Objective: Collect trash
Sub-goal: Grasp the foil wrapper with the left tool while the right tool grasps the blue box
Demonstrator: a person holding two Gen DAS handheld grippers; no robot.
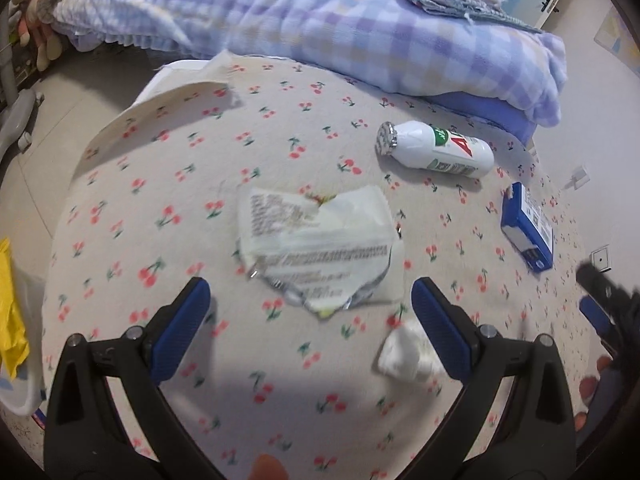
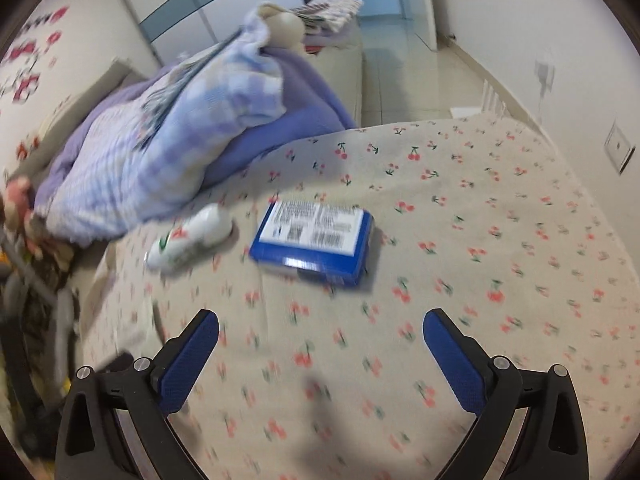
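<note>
Both jaws stand wide and empty. The left hand-held gripper (image 1: 310,308) hovers just short of the torn wrapper (image 1: 316,244) lying flat on the cherry-print bed (image 1: 160,184); a crumpled tissue (image 1: 404,354) sits just beside the wrapper, by the right finger. The right hand-held gripper (image 2: 320,340) faces the blue box (image 2: 314,240), with the white bottle (image 2: 190,236) just beyond the box's left end. The wrapper is thin, so I would pinch it at a raised edge, and take the box across its narrow sides.

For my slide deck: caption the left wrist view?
Open left gripper above a torn wrapper on the cherry-print bed, bottle and blue box beyond.
</note>
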